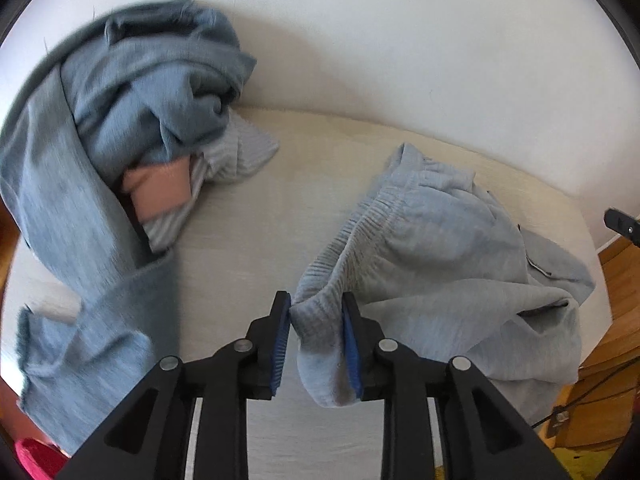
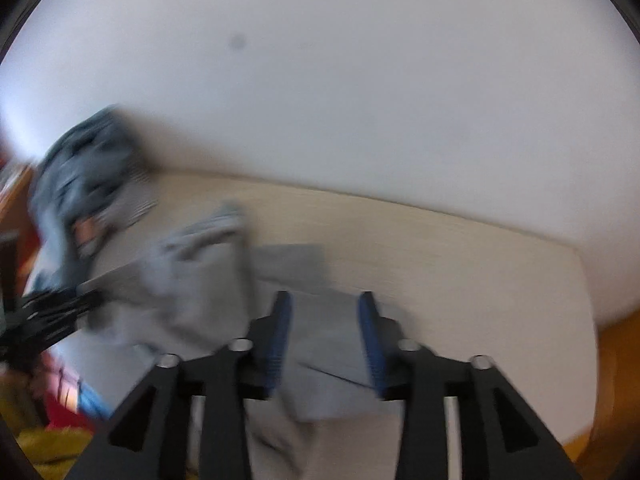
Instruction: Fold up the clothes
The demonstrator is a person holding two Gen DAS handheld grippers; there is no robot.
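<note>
In the left wrist view a heap of blue-grey clothes point(image 1: 132, 92) fills the upper left, one striped garment point(image 1: 224, 156) poking out beside it. At lower centre the left gripper point(image 1: 316, 320) pinches the ribbed waistband corner of one pair of light grey sweatpants point(image 1: 440, 248), which spread rightward over the cream table point(image 1: 260, 240). In the blurred right wrist view the right gripper point(image 2: 324, 320) stands partly open above grey cloth, its pads not visibly pressing it
</note>
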